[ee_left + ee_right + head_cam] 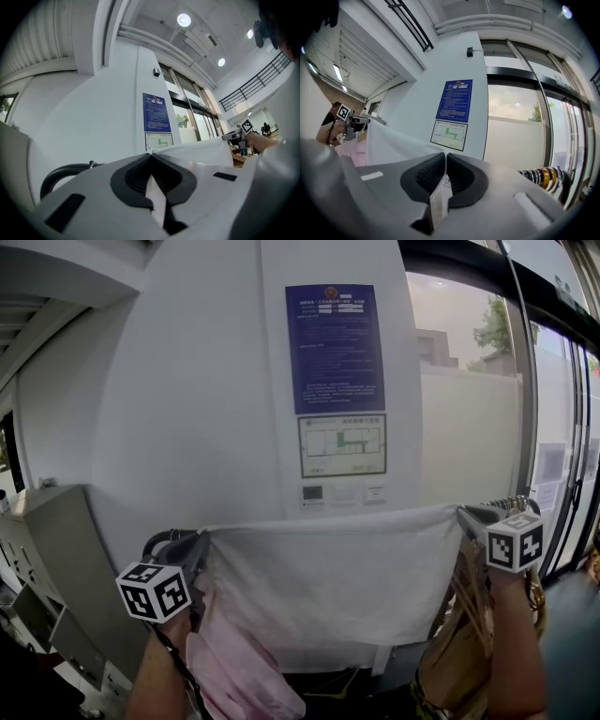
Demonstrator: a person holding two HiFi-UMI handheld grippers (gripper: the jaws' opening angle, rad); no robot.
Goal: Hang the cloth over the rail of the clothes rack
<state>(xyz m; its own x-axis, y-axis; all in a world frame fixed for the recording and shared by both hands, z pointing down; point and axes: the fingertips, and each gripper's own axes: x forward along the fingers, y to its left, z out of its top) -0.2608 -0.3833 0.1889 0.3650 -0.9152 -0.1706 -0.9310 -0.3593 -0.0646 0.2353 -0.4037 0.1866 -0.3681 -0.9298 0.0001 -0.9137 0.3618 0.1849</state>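
A white cloth [337,573] is stretched flat between my two grippers in front of a white wall and hangs down from its top edge. My left gripper [202,540] is shut on the cloth's upper left corner. In the left gripper view the jaws [151,157] meet with white fabric [154,192] pinched between them. My right gripper [466,515] is shut on the upper right corner. In the right gripper view a fold with a sewn label [439,197] sits between the closed jaws [446,157]. Both grippers point about level. I cannot make out the rack's rail itself.
Metal hanger hooks [511,505] cluster behind the right gripper, with beige clothes [455,652] below them. A pink garment [234,662] hangs under the left gripper. A blue notice [335,348] is on the wall, glass doors [553,427] stand at the right, and a grey cabinet [56,559] at the left.
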